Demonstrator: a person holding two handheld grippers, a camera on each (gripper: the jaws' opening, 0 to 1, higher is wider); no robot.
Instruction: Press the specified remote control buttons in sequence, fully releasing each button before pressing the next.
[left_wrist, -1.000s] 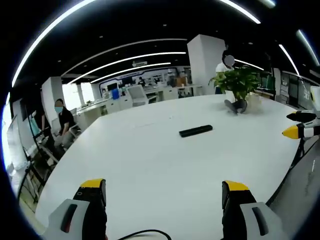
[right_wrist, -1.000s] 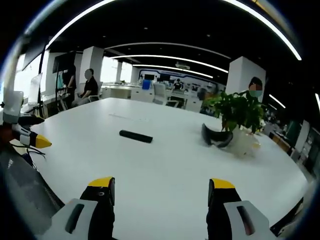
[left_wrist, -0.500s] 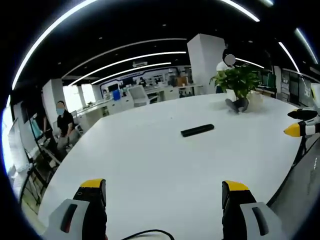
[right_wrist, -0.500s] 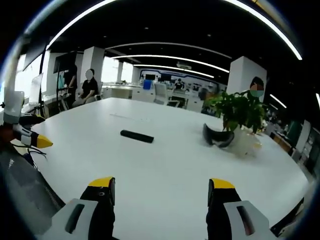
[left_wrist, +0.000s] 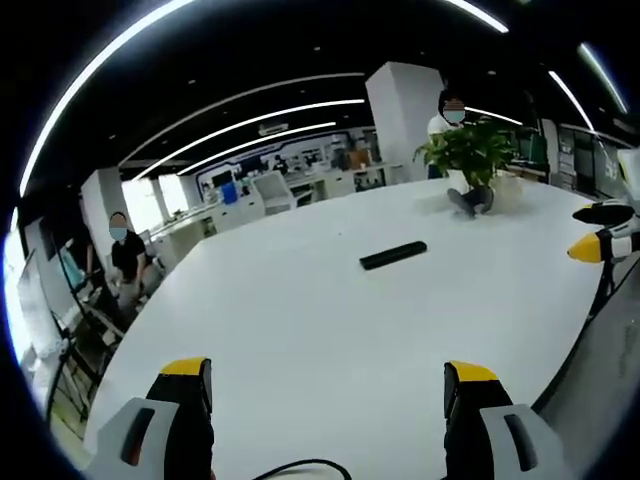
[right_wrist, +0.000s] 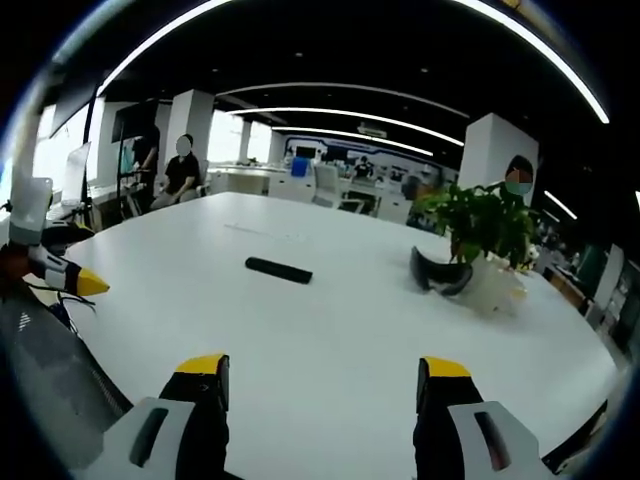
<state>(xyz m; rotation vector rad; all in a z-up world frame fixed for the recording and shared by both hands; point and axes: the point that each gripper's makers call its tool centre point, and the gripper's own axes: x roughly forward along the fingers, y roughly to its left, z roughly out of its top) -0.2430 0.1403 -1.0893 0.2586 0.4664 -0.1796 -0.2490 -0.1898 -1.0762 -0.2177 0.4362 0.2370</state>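
A slim black remote control (left_wrist: 393, 255) lies flat on the white table (left_wrist: 300, 330), well ahead of both grippers; in the right gripper view the remote control (right_wrist: 279, 270) sits left of centre. My left gripper (left_wrist: 325, 385) is open over the near table edge, nothing between its yellow-tipped jaws. My right gripper (right_wrist: 322, 380) is open too, empty. The right gripper's yellow tip (left_wrist: 592, 245) enters the left gripper view at the right edge. The left gripper's yellow tip (right_wrist: 75, 283) enters the right gripper view at the left.
A potted green plant (right_wrist: 480, 225) with a dark curved object (right_wrist: 438, 272) at its base stands at the table's far side, also seen as the plant (left_wrist: 470, 155). People sit at desks (left_wrist: 125, 260) beyond the table. A white pillar (left_wrist: 400, 115) rises behind.
Both views have shifted slightly as the hands moved; the remote sits a touch higher in the left view and a little right in the right view. Both grippers stay open.
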